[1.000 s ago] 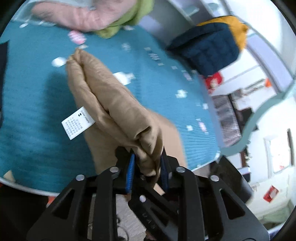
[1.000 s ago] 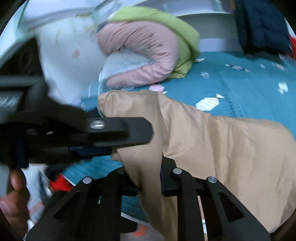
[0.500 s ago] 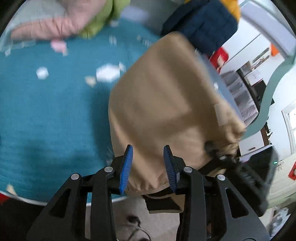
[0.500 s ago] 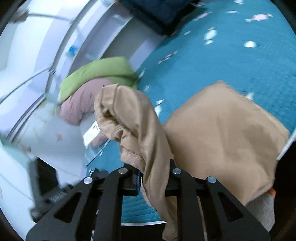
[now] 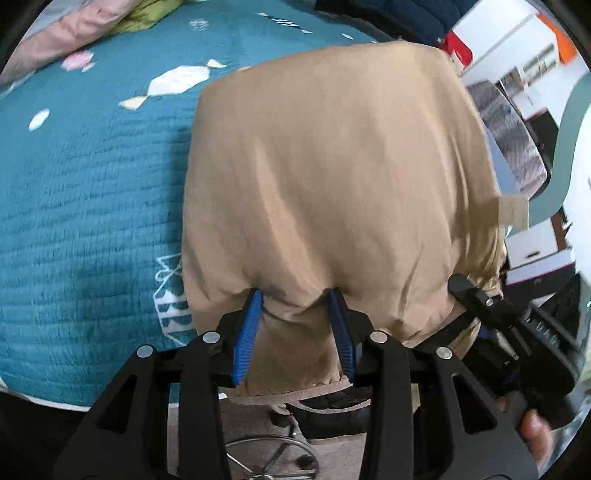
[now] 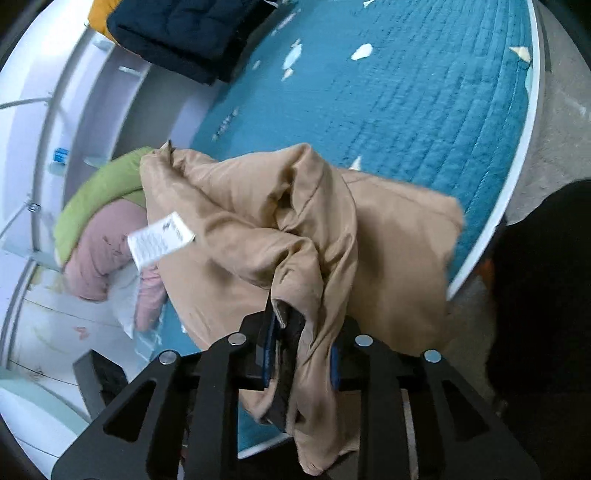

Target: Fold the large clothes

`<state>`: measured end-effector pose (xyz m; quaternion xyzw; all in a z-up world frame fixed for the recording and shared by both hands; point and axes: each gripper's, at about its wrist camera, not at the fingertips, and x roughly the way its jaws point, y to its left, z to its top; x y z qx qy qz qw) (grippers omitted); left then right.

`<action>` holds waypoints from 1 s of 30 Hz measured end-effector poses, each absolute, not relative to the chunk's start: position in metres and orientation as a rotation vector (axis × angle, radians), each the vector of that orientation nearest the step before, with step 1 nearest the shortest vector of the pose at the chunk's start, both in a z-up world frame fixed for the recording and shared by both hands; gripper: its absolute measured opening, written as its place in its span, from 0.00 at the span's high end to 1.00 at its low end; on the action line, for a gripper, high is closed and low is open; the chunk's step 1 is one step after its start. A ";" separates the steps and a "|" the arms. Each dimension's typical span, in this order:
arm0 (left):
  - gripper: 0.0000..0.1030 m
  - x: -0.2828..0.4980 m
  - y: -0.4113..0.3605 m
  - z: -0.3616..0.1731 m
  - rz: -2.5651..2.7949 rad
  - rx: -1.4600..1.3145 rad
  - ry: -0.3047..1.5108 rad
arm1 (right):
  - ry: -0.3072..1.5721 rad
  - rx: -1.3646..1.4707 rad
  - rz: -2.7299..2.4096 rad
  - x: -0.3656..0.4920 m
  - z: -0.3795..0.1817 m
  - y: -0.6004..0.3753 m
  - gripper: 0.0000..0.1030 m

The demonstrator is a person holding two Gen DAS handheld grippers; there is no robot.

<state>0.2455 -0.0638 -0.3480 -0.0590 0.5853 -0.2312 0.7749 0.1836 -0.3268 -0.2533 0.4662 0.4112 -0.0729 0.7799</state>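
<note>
A tan jacket (image 5: 332, 166) lies spread over the near edge of the teal bed cover (image 5: 92, 203). My left gripper (image 5: 295, 321) sits at its near hem, jaws apart, with a fold of the fabric loose between the blue pads (image 5: 247, 332). In the right wrist view the same jacket (image 6: 258, 221) is bunched, its white care tag (image 6: 160, 238) sticking out to the left. My right gripper (image 6: 301, 354) has its jaws opening, and a hanging fold with dark lining still drapes between them. That gripper's black finger (image 5: 480, 299) shows at the jacket's right corner in the left wrist view.
Pink and green bedding (image 6: 99, 229) is piled at the head of the bed. A navy quilted jacket (image 6: 184, 29) lies at the far side. The bed's white edge (image 6: 517, 166) runs along the right, floor beyond. A chair base (image 5: 273, 458) stands below.
The jacket, hanging bunched from both grippers a second ago, has come down onto the bed edge. Both sets of jaws have widened. The right wrist has rolled.
</note>
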 end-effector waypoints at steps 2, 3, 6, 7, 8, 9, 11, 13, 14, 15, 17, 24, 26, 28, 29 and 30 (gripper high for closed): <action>0.64 0.243 -0.072 -0.346 -0.507 -0.088 1.260 | 0.889 0.935 -0.178 0.183 -0.240 -0.333 0.60; 0.64 0.243 -0.075 -0.346 -0.510 -0.074 1.257 | 0.885 0.881 -0.187 0.183 -0.229 -0.337 0.54; 0.59 0.237 -0.084 -0.345 -0.525 -0.059 1.255 | 0.861 0.721 -0.212 0.185 -0.205 -0.346 0.46; 0.59 0.237 -0.086 -0.345 -0.528 -0.049 1.252 | 0.853 0.673 -0.216 0.187 -0.198 -0.349 0.44; 0.59 0.237 -0.089 -0.346 -0.527 -0.038 1.251 | 0.852 0.624 -0.215 0.192 -0.193 -0.351 0.41; 0.59 0.237 -0.090 -0.346 -0.524 -0.032 1.251 | 0.862 0.558 -0.202 0.202 -0.185 -0.353 0.39; 0.59 0.238 -0.092 -0.346 -0.525 -0.022 1.249 | 0.922 0.475 -0.131 0.224 -0.182 -0.351 0.30; 0.59 0.239 -0.094 -0.345 -0.527 -0.021 1.253 | 0.986 0.450 -0.045 0.251 -0.188 -0.347 0.29; 0.59 0.240 -0.095 -0.346 -0.528 -0.021 1.255 | 1.021 0.430 0.010 0.264 -0.192 -0.343 0.29; 0.59 0.240 -0.096 -0.345 -0.528 -0.020 1.256 | 1.068 0.408 0.051 0.276 -0.199 -0.338 0.29; 0.58 0.241 -0.099 -0.344 -0.533 -0.008 1.256 | 1.145 0.388 0.100 0.291 -0.213 -0.331 0.27; 0.55 0.250 -0.079 -0.337 -0.595 -0.142 1.259 | 1.376 0.538 0.114 0.312 -0.287 -0.372 0.14; 0.54 0.257 -0.061 -0.335 -0.560 -0.208 1.247 | 1.424 0.666 0.185 0.312 -0.309 -0.384 0.14; 0.54 0.264 -0.043 -0.337 -0.515 -0.273 1.243 | 1.440 0.732 0.213 0.311 -0.322 -0.389 0.13; 0.52 0.268 -0.039 -0.339 -0.500 -0.290 1.245 | 1.446 0.749 0.236 0.311 -0.327 -0.390 0.11; 0.51 0.272 -0.033 -0.344 -0.478 -0.300 1.257 | 1.450 0.756 0.254 0.311 -0.331 -0.389 0.09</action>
